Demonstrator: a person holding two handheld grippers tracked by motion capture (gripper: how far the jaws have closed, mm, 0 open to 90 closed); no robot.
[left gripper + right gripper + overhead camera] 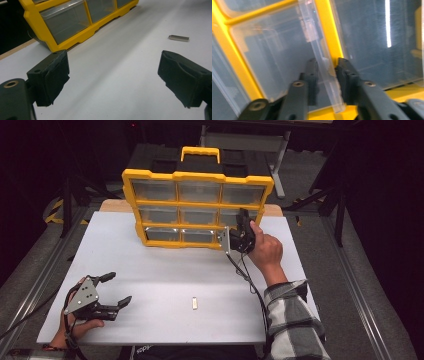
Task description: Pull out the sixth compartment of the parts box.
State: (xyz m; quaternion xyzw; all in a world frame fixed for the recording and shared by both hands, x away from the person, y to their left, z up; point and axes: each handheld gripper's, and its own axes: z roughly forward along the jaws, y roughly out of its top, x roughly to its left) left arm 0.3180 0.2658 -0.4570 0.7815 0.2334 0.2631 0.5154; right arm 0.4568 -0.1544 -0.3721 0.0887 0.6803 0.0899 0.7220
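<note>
A yellow organizer with clear drawers stands upright at the back of the white table. My right gripper is at its right column. In the right gripper view the jaws press from both sides on the edge of a clear drawer beside the yellow frame, so my right gripper is shut on it. My left gripper rests at the table's front left, held by a hand, jaws wide apart. Nothing lies between its pads; the organizer's bottom row shows beyond them.
A small flat metal piece lies on the table near the front, right of my left gripper; it is the same metal piece seen beyond the left gripper's jaws. A dark case and a table frame stand behind the organizer.
</note>
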